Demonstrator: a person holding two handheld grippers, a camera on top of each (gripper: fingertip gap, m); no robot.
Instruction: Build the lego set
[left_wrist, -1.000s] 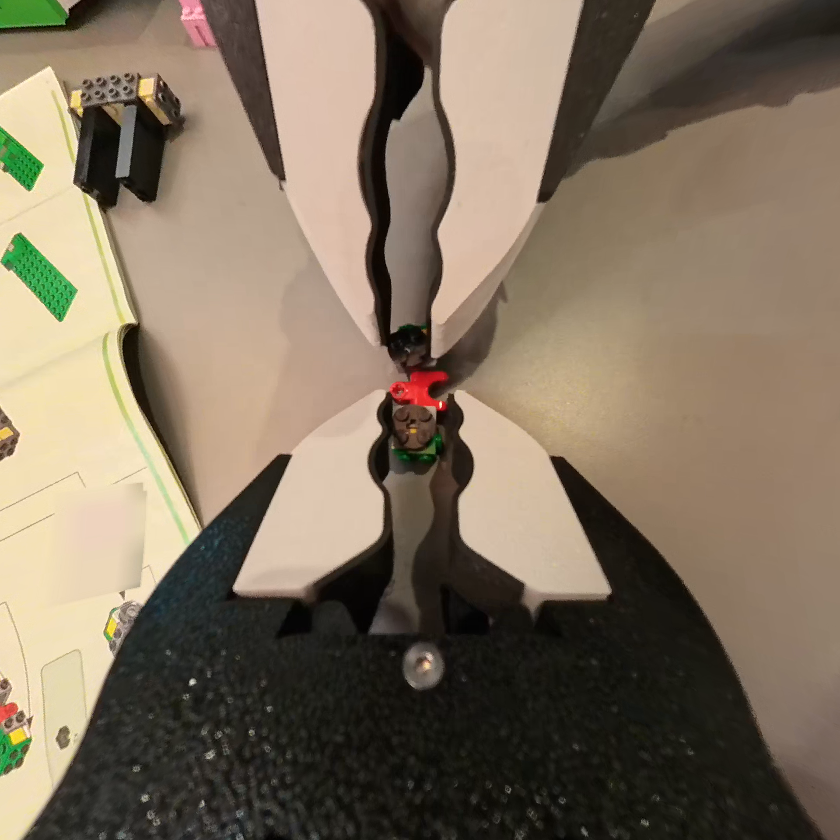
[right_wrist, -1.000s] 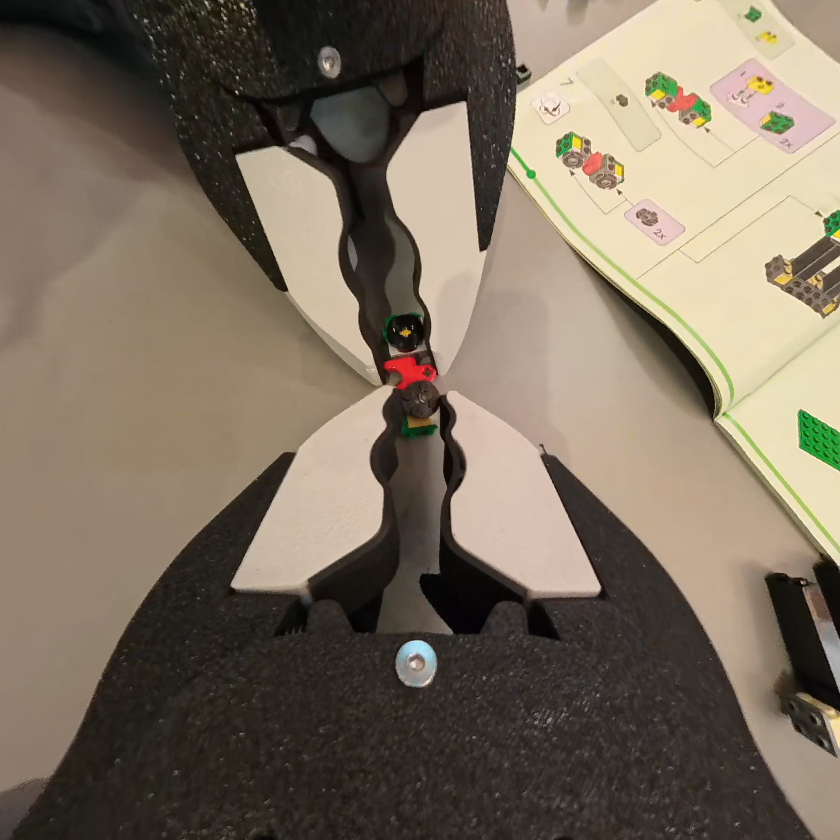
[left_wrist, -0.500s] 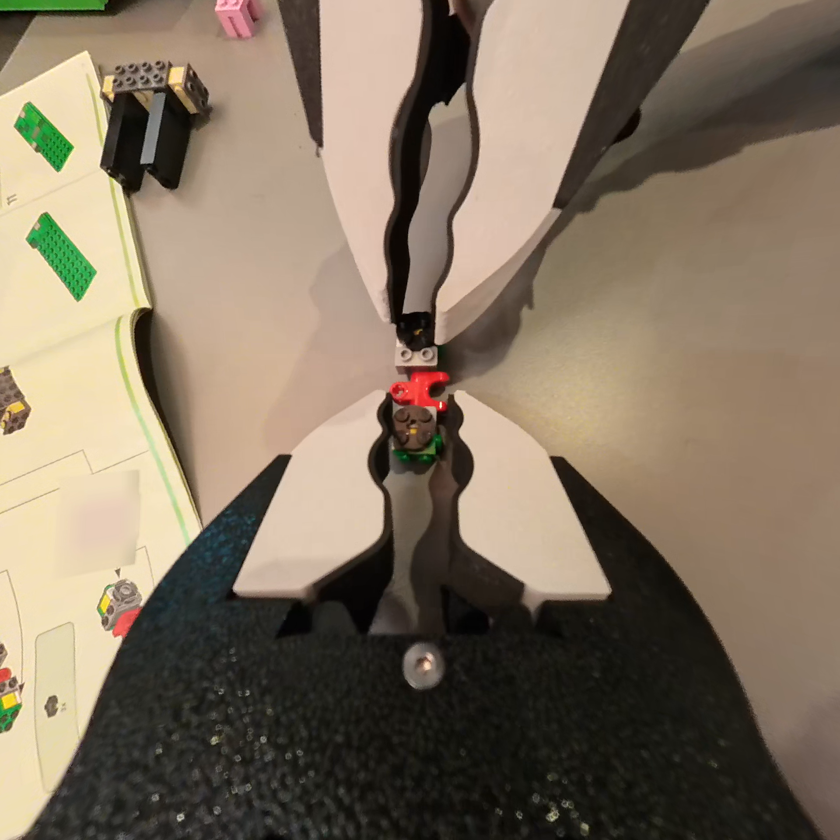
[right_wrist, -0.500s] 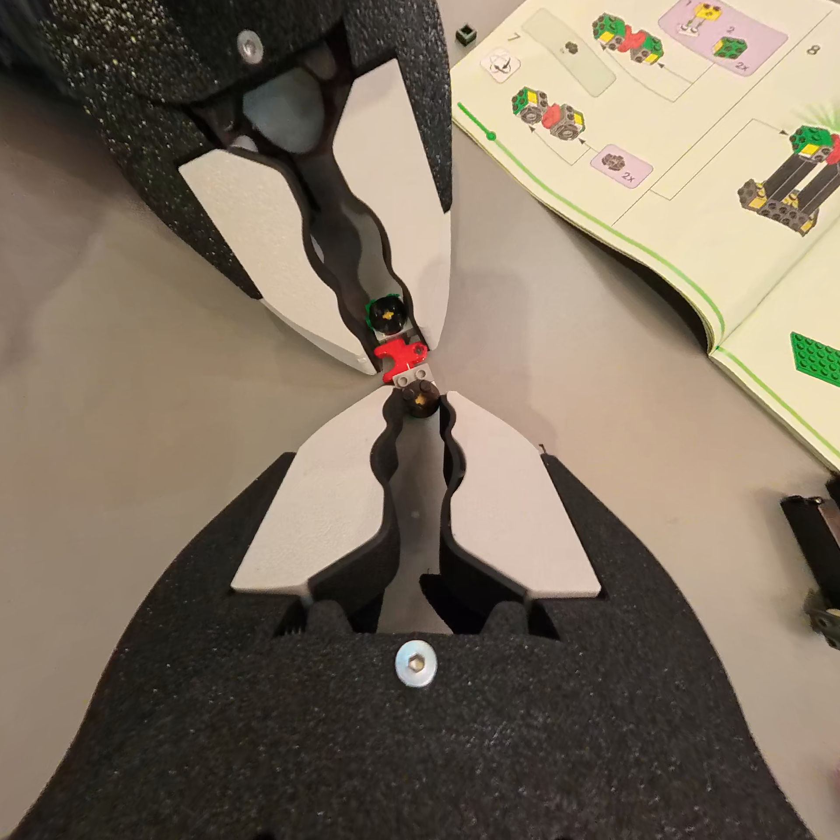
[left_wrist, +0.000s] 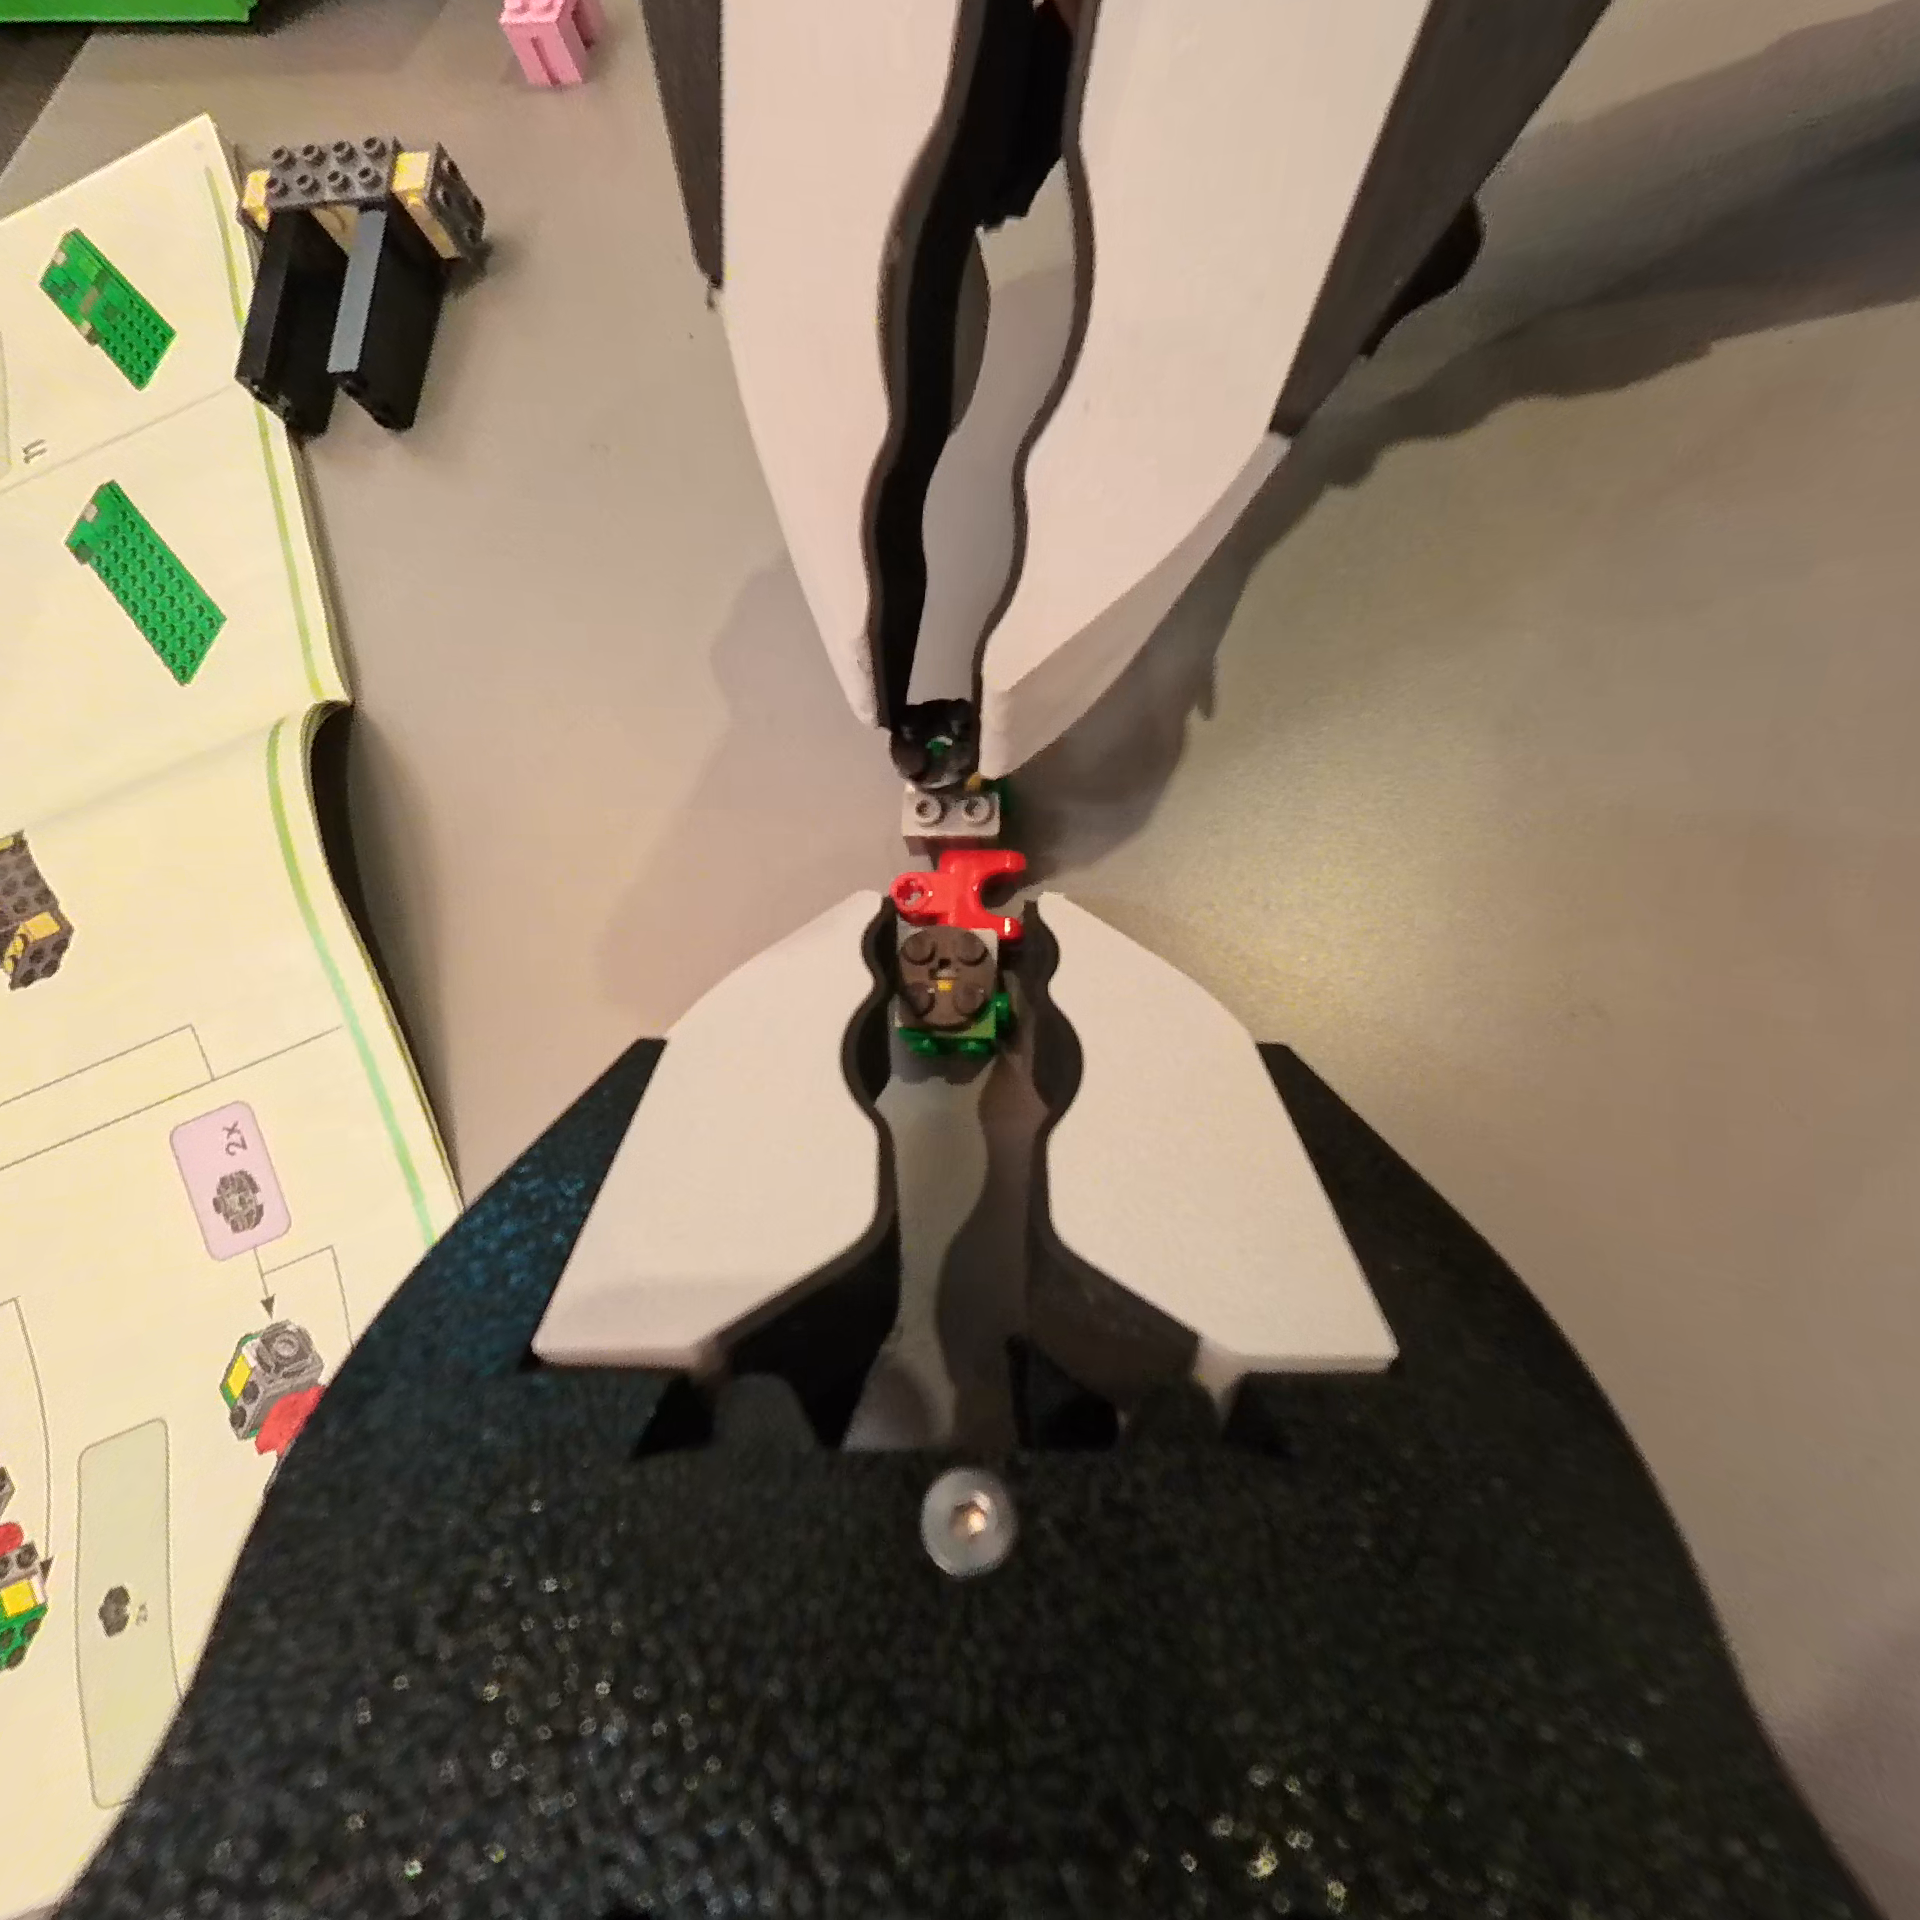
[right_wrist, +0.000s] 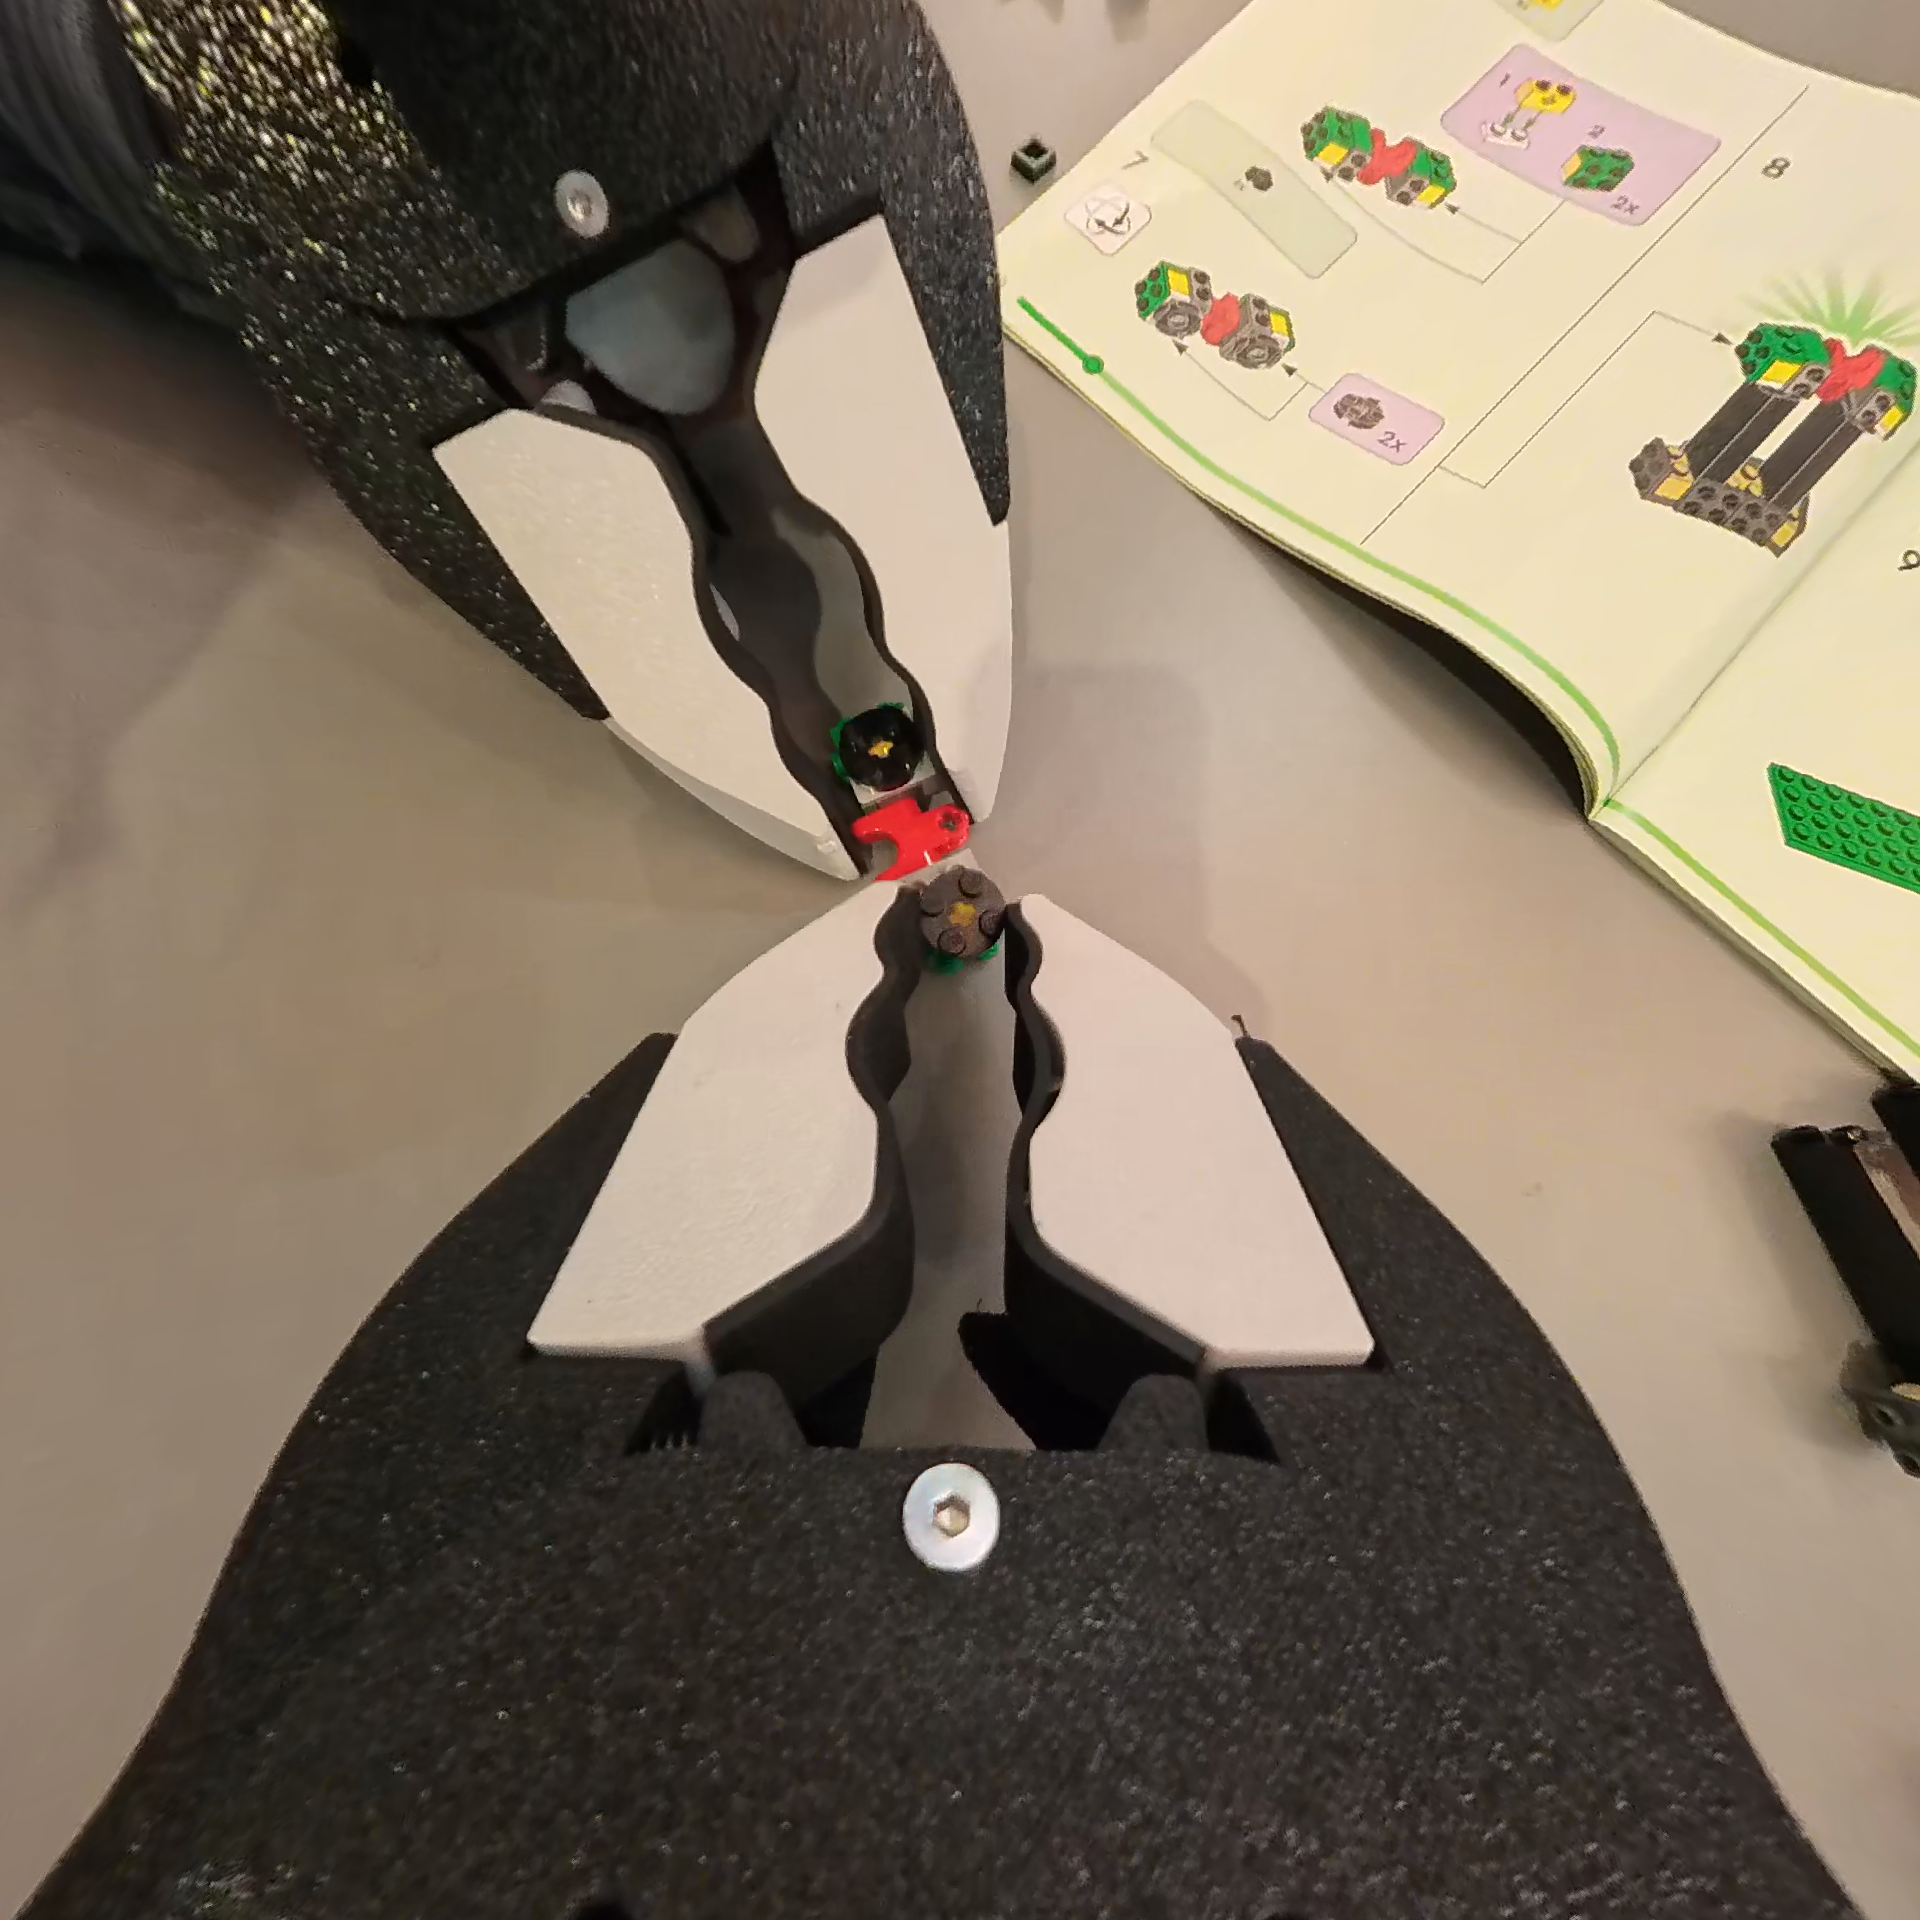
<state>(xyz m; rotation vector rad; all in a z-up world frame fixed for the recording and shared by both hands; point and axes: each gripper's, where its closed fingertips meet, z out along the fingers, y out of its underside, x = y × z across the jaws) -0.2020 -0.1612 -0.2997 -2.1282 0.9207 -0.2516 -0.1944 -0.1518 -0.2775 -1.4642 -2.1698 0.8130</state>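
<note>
In the left wrist view, my left gripper is shut on a small sub-assembly: a dark round plate on a grey and green block, with a red clip piece at its front. My right gripper faces it tip to tip, shut on a second block of grey, green and a black round plate. A narrow gap separates the two. In the right wrist view, my right gripper holds its round-plated block just below the red clip in the left gripper.
An open instruction booklet lies left of the grippers; it shows at the upper right in the right wrist view. A black column assembly lies beside it. A pink brick sits at the far edge. A small black piece lies near the booklet. The grippers are tip to tip, or close to it. The pink brick is about equally far from each gripper, around 25 cm.
The right gripper's block has drawn back a little from the red clip, baring its grey brick. Both grippers have shifted over the table, so the booklet and column assembly sit differently in view.
</note>
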